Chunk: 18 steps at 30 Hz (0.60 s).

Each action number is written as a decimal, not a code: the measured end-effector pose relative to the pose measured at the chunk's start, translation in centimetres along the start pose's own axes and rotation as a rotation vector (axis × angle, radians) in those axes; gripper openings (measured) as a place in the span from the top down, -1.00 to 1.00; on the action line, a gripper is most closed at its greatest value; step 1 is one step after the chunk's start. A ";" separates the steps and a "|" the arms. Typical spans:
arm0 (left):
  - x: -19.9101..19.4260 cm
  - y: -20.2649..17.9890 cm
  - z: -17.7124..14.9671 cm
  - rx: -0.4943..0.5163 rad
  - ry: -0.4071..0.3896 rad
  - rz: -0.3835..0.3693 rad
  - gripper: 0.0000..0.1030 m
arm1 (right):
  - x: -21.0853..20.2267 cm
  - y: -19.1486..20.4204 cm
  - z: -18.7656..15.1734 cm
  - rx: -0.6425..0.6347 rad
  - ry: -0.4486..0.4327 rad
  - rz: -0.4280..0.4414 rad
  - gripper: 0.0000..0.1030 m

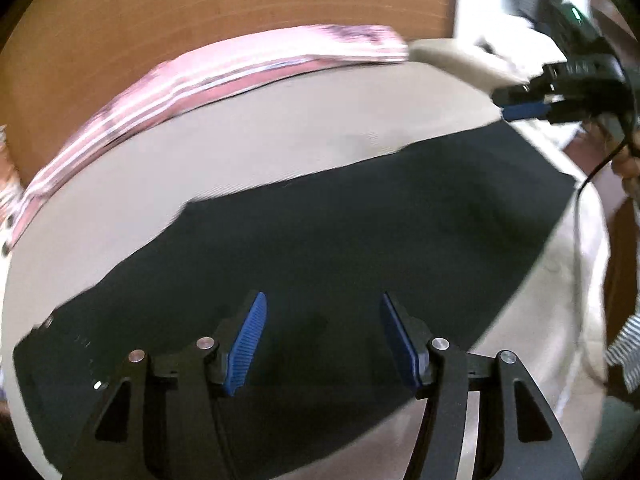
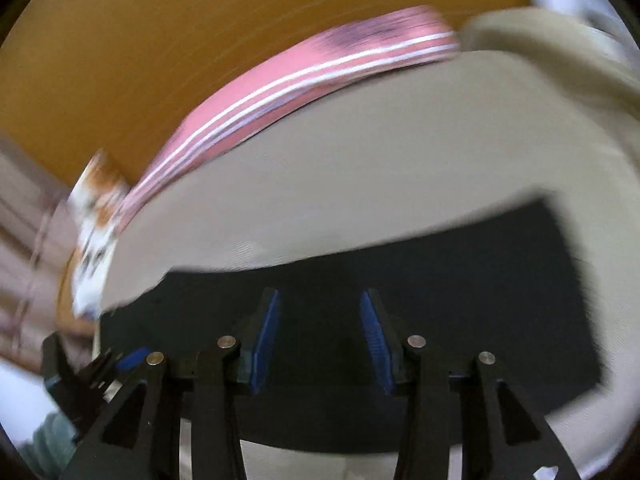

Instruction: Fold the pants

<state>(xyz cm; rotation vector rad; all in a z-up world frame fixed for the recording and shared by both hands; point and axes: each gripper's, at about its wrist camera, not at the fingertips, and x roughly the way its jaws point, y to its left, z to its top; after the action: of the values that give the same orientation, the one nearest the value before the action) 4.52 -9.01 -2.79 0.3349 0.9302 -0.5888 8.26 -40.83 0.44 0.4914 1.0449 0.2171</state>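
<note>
Dark pants [image 1: 340,240] flat on beige-covered bed [image 1: 260,148]: soft, light, limp. Best pinch at hem or waistband corners. Left hand-held gripper [image 1: 322,340] and right hand-held gripper [image 2: 318,340] parted, nothing between pads.

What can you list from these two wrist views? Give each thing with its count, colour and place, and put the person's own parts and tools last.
pants: one, black, lying flat on the bed sheet, under both claws
bed sheet: one, beige, beneath the pants
striped cloth: one, pink with white stripes, along the sheet's far edge
pillow: one, cream, far right corner
headboard: one, brown wood, behind the striped cloth
left claw: one, black with blue pads, open, empty
right claw: one, black with blue pads, open, empty
</note>
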 end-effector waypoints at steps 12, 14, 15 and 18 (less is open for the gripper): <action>0.9 3.2 -5.6 -0.135 0.044 -0.026 -0.08 | 18.4 14.6 4.2 -0.290 0.373 0.218 0.21; 0.9 3.5 -5.5 -0.153 0.044 -0.030 -0.01 | 20.3 15.3 4.7 -0.312 0.401 0.204 0.21; 1.0 3.8 -5.5 -0.161 0.042 -0.032 0.04 | 21.3 15.4 4.8 -0.312 0.423 0.205 0.21; 0.9 4.3 -5.6 -0.184 0.042 -0.042 0.11 | 23.1 15.8 4.7 -0.303 0.477 0.262 0.22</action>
<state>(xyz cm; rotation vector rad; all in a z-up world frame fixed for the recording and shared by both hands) 3.90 -3.08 -6.58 0.1634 1.0256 -0.5323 24.64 -19.21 -7.79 0.3036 1.3812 0.7415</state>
